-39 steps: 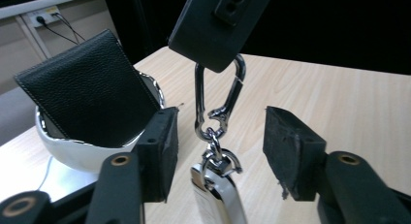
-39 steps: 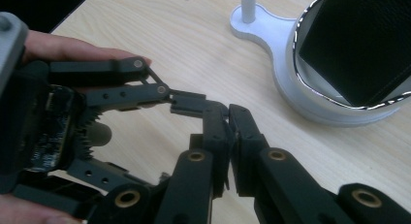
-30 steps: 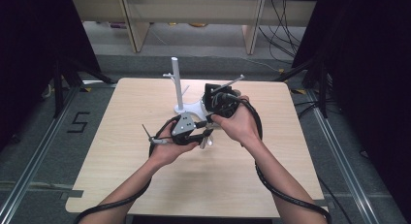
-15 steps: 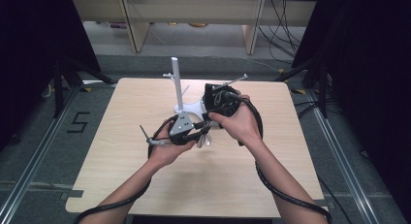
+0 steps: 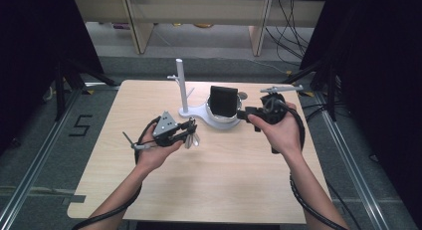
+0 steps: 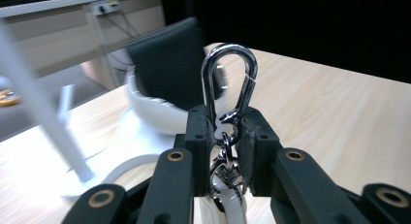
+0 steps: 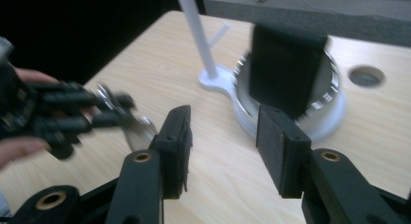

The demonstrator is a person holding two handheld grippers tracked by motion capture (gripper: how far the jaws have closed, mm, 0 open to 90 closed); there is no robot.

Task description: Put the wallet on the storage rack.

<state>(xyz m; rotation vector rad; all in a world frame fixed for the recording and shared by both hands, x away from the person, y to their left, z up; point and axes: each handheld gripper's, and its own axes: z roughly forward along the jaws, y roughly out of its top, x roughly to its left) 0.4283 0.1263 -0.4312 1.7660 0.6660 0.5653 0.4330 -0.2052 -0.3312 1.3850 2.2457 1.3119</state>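
Shiny silver metal snap hook (image 6: 228, 83) clamped between left gripper (image 6: 225, 136) jaws; right gripper (image 7: 223, 136) jaws just opening wide, holding nothing, near black wallet (image 7: 286, 69) on white stand (image 7: 329, 122)

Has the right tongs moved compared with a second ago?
Yes. The right tongs have drawn rightward, away from the white stand, jaws just opening with nothing between them; now beside the black wallet.

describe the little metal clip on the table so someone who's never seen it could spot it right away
Start at the white stand in the middle of the wooden table, then look toward its near left. There the left gripper pinches a snap hook between its fingers: the one shiny chrome loop among black and white things.
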